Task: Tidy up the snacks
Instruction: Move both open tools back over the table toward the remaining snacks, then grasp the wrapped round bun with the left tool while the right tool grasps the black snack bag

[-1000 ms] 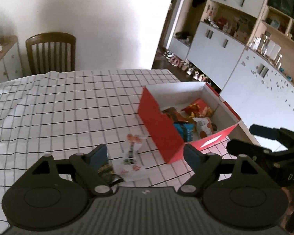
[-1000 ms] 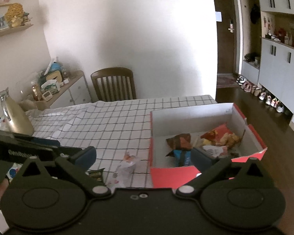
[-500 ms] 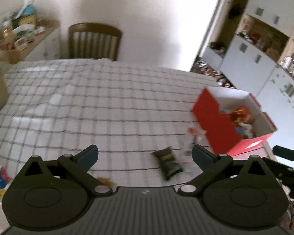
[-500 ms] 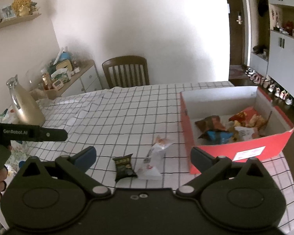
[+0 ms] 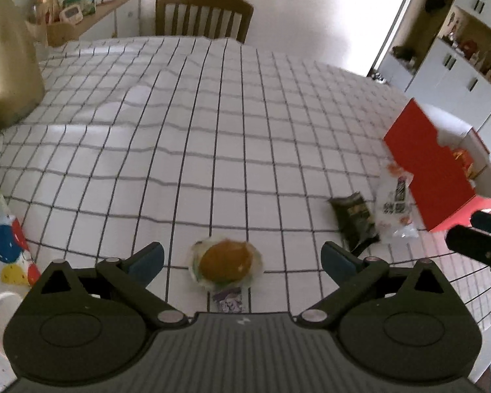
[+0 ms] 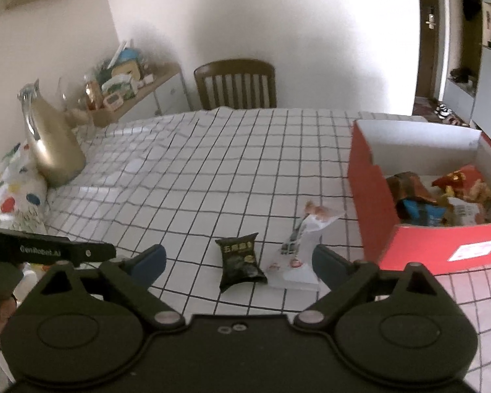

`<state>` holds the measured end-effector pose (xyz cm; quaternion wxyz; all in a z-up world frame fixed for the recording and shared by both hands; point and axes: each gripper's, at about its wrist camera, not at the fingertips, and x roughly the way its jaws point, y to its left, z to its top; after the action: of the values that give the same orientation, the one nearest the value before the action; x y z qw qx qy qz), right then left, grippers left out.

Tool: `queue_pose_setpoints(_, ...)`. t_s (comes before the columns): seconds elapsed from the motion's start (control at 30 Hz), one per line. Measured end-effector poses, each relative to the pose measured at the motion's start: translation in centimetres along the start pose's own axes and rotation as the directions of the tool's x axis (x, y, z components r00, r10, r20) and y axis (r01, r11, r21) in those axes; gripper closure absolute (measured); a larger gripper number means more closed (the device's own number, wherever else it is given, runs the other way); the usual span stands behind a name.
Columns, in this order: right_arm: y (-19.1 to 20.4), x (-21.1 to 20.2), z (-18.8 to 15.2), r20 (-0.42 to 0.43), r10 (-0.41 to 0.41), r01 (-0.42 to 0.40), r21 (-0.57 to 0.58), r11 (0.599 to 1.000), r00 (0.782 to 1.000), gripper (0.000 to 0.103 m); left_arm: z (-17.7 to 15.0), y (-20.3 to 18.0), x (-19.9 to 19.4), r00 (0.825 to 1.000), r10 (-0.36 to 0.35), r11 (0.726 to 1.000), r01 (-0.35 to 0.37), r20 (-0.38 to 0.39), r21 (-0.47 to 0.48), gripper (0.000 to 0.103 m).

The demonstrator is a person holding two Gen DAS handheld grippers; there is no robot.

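Left gripper (image 5: pixel 240 255) fingers wide apart around wrapped bun (image 5: pixel 225 263), untouched, right gripper (image 6: pixel 239 258) fingers just narrowing, empty, black snack packet (image 6: pixel 240 260) between, red box (image 6: pixel 409 196) at two o'clock

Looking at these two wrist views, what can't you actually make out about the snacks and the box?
- Round bun packet, left wrist view: its near end disappears behind the left tool; label unreadable.
- Red box, left wrist view: the near wall hides most of the contents and the picture edge cuts it off.
- White snack packet, right wrist view: print too small and blurred to read.
- Box contents, right wrist view: piled together, so no count.
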<state>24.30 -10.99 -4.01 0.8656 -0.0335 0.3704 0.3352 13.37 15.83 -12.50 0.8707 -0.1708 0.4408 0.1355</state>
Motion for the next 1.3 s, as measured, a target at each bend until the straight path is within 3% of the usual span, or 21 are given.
queue_pose_setpoints(0.23,0.4,3.8,0.8,-0.068,0.019,-0.019,0.002,1.0,0.997,0.017,-0.8,0.4,2.3,0.999,0.025,0.999,-0.026,-0.043,-0.027,0.0)
queue_pose_setpoints(0.5,0.9,8.7,0.5,-0.155,-0.003,-0.009,-0.079,0.997,0.988,0.025,-0.9,1.0,4.8,0.995,0.045,0.997,-0.051,-0.085,-0.064,0.001)
queue_pose_setpoints(1.0,1.7,13.4,0.2,-0.242,-0.029,-0.015,-0.177,0.984,0.97,0.045,-0.5,1.0,6.9,0.989,0.103,0.993,-0.108,-0.102,-0.049,0.002)
queue_pose_setpoints(1.13,1.8,14.0,-0.1,-0.254,-0.047,-0.004,-0.2,0.98,0.966,0.049,-0.6,0.7,6.9,0.989,0.116,0.992,-0.12,-0.095,-0.035,0.009)
queue_pose_setpoints(1.23,1.8,14.2,-0.2,-0.265,-0.052,-0.002,-0.201,0.98,0.963,0.052,-0.5,0.5,6.7,0.988,0.126,0.991,-0.129,-0.089,-0.027,0.02)
queue_pose_setpoints(1.3,1.9,14.4,-0.3,-0.265,-0.063,0.007,-0.208,0.978,0.962,0.055,-0.4,0.4,6.5,0.988,0.127,0.991,-0.129,-0.082,-0.023,0.033)
